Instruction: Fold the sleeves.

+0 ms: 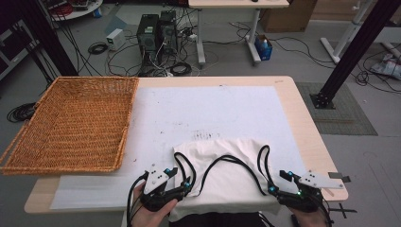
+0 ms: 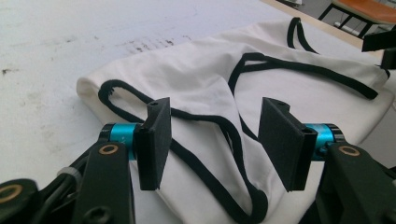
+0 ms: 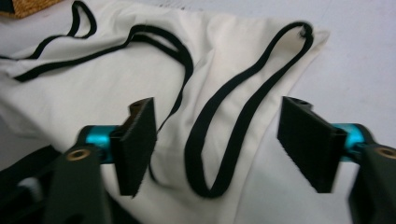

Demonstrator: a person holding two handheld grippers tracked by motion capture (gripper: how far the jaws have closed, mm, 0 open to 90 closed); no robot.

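The white cloth garment with black straps point(image 1: 226, 170) lies flat between the left gripper point(image 1: 176, 176) and right gripper point(image 1: 279, 182), both half open and empty.

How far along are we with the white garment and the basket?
The garment lies spread on the table's near edge, its black straps loose on top. Both the left gripper and the right gripper stand open over it, gripping nothing. No fold is visible yet, and the basket at the left holds nothing. Folding and stowing, if that is the aim, seem left.
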